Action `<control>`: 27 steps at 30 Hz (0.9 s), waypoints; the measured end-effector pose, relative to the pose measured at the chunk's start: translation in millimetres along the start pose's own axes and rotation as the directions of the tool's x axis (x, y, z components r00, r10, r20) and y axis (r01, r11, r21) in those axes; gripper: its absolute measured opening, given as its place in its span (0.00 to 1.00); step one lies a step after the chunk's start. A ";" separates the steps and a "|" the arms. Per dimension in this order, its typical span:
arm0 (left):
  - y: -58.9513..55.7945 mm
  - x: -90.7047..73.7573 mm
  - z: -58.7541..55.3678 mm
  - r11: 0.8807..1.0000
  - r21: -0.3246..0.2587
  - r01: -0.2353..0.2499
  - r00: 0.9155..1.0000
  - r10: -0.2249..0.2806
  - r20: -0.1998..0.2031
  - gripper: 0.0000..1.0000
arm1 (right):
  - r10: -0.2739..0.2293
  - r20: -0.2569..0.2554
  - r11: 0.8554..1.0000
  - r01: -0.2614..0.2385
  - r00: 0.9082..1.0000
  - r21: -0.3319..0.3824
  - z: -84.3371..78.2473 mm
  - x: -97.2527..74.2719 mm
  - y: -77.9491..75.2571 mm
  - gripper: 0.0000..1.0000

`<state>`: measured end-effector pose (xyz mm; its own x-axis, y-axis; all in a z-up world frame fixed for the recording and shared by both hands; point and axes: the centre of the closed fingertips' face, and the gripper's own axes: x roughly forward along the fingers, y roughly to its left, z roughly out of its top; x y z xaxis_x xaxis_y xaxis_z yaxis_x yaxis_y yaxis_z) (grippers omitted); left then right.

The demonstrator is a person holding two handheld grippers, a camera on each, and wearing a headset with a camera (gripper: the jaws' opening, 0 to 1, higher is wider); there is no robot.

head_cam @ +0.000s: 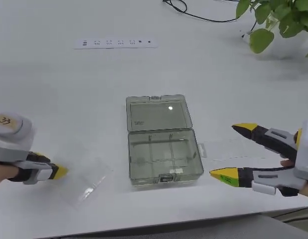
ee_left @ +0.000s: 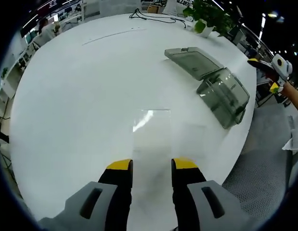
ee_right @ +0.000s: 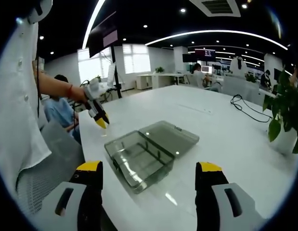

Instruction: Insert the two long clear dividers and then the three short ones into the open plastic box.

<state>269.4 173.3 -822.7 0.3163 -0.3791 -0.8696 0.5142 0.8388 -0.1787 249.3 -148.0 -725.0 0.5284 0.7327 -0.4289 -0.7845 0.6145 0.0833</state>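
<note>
Your left gripper (ee_left: 152,164) is open just a little, with a small gap between its 2 yellow tips. It holds nothing. Its tips hang just in front of the clear dividers (ee_left: 151,122) lying flat on the white table (head_cam: 54,89). You cannot tell if the tips touch them.

Your right gripper (ee_right: 149,166) is open wide. Nothing is between its jaws. It sits just to the right of the plastic box (head_cam: 144,177) and points at it without touching.

The box is open, and its lid (head_cam: 158,113) lies flat behind it. It stands near the front edge of the table, between your 2 grippers. You can see thin lines inside it, but they are too faint to tell what they are.

The clear dividers by your left gripper lie to the left of the box, also close to the front edge. A faint clear strip (head_cam: 228,150) lies just right of the box. The clear pieces are too hard to see to count.

Behind the box the table is wide and bare until the back, where you have 1 power strip (head_cam: 116,43), 1 black cable (head_cam: 193,12) and 1 green plant (head_cam: 273,20).
</note>
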 end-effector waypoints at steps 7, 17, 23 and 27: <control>-21.3 -15.6 20.5 0.995 -0.081 0.057 0.990 -0.045 0.137 0.30 | 0.002 0.045 1.000 -0.003 0.999 0.023 24.0 2.5 4.3 0.78; -67.6 -44.0 64.6 0.975 -0.124 0.184 0.931 -0.133 0.340 0.30 | 0.020 0.112 0.997 -0.028 0.994 0.068 69.2 10.8 23.4 0.70; -103.6 -59.0 89.3 0.953 -0.122 0.278 0.878 -0.201 0.435 0.30 | 0.065 0.183 0.986 -0.092 0.981 0.140 102.6 18.8 48.0 0.65; -126.9 -66.0 101.0 0.941 -0.095 0.324 0.846 -0.243 0.475 0.30 | 0.067 0.195 0.980 -0.101 0.979 0.170 116.3 24.6 58.8 0.60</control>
<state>263.8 52.5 -696.2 0.5209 -0.7100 -0.4739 0.5107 0.7041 -0.4935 253.9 -59.8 -626.1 0.5280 0.8150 -0.2387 -0.7672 0.5783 0.2774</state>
